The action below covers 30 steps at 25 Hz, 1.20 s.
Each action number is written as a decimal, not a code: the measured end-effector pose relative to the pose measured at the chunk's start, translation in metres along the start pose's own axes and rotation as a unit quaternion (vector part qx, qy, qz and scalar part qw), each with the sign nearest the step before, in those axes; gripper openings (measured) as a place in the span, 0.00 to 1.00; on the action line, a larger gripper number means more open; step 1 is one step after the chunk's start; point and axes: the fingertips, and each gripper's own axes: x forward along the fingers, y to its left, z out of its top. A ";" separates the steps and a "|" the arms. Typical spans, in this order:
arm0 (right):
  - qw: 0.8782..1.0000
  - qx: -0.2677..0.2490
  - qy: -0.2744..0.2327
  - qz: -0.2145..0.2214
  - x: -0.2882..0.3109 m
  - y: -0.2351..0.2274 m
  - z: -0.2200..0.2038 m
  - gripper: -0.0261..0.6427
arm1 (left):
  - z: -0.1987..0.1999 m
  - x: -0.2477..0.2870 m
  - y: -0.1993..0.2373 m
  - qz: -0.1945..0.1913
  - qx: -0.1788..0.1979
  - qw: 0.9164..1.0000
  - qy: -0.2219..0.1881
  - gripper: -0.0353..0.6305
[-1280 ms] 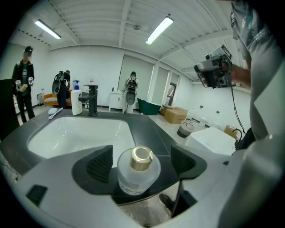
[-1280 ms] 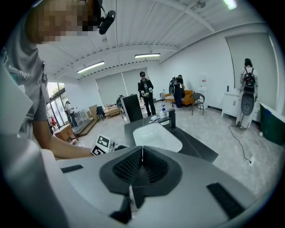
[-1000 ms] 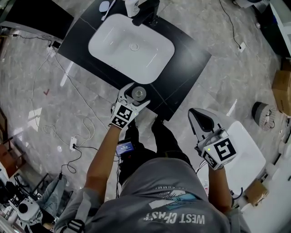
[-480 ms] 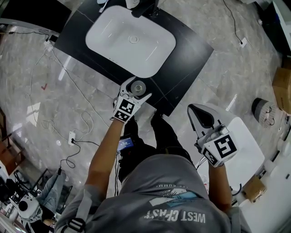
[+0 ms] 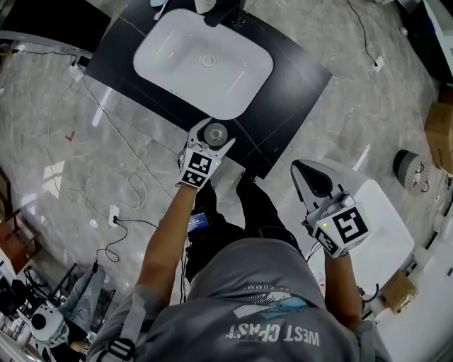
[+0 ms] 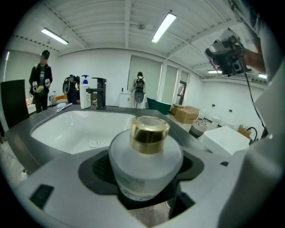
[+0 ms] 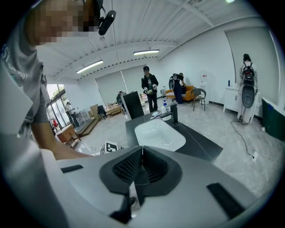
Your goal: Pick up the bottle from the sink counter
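Note:
A squat frosted-glass bottle (image 5: 216, 132) with a gold cap stands at the near edge of the black sink counter (image 5: 290, 85), in front of the white basin (image 5: 170, 63). My left gripper (image 5: 214, 131) reaches over that edge with the bottle between its jaws. Its jaws have just been closing, and in the left gripper view the dark pads (image 6: 95, 167) lie against the sides of the bottle (image 6: 145, 156). My right gripper (image 5: 303, 173) hangs off to the right, away from the counter, over the floor. Its jaws meet in a thin line (image 7: 141, 165) with nothing in them.
A black faucet (image 5: 226, 14) and a white pump bottle (image 6: 84, 91) stand behind the basin. A white box (image 5: 386, 237) sits under my right hand, cardboard boxes (image 5: 440, 141) lie at the far right, and cables (image 5: 106, 120) trail over the marble floor. People stand in the background.
The left gripper's jaws have drawn in around the bottle, which has stayed on the counter edge. The right gripper has kept still.

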 end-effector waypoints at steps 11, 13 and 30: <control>1.000 0.001 -0.031 -0.001 0.000 0.006 0.011 0.04 | 0.034 -0.033 0.000 -0.018 0.000 1.000 0.015 0.57; 0.999 0.001 -0.039 -0.002 0.000 0.006 0.015 0.04 | 0.042 -0.041 0.001 -0.020 0.002 1.000 0.018 0.57; 0.992 -0.026 -0.119 -0.006 -0.016 0.024 0.054 0.04 | 0.154 -0.154 0.016 -0.012 0.043 0.999 -0.021 0.57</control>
